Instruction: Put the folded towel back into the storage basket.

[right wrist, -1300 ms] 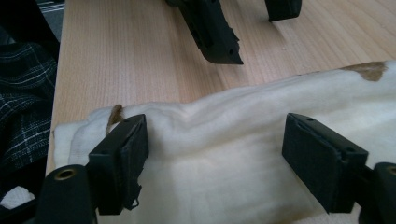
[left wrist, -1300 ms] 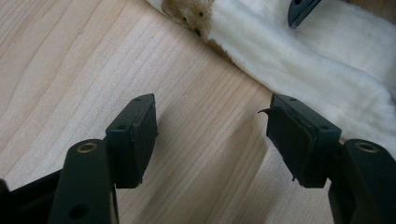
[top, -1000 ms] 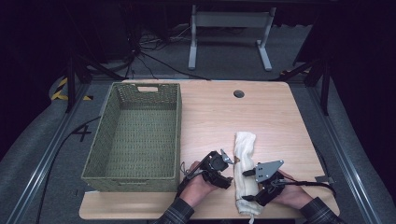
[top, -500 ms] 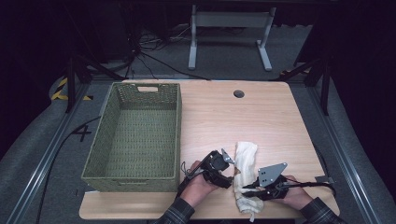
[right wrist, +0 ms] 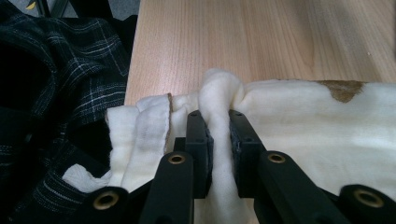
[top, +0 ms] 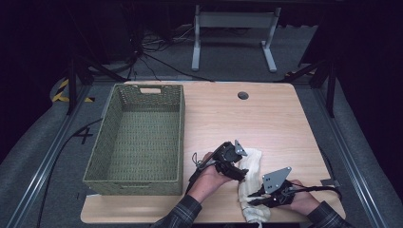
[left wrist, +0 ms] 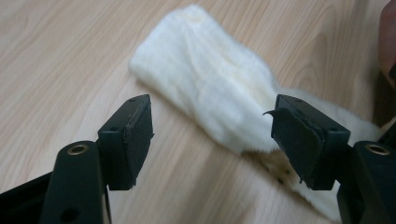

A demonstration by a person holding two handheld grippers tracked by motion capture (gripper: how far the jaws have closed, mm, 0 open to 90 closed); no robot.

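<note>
Your right gripper (right wrist: 218, 140) pinches a fold of the cream cloth (top: 251, 183), which lies right of the basket (top: 138, 175). Your left gripper (left wrist: 212, 140) is wide apart; close it gently on the cloth's far end.

On the table (top: 266, 118), the basket (top: 138, 137) fills the left half, its long side running from the near edge toward the far one. The cloth (top: 250, 183) lies right of the basket, near the front edge, stretched front to back. The left gripper (top: 233, 164) sits between basket and cloth, touching the cloth's left side. The right gripper (top: 259, 194) lies at the cloth's near end, to its right, with a fold of cloth between its jaws. A hole (top: 243, 95) sits near the table's far edge.
</note>
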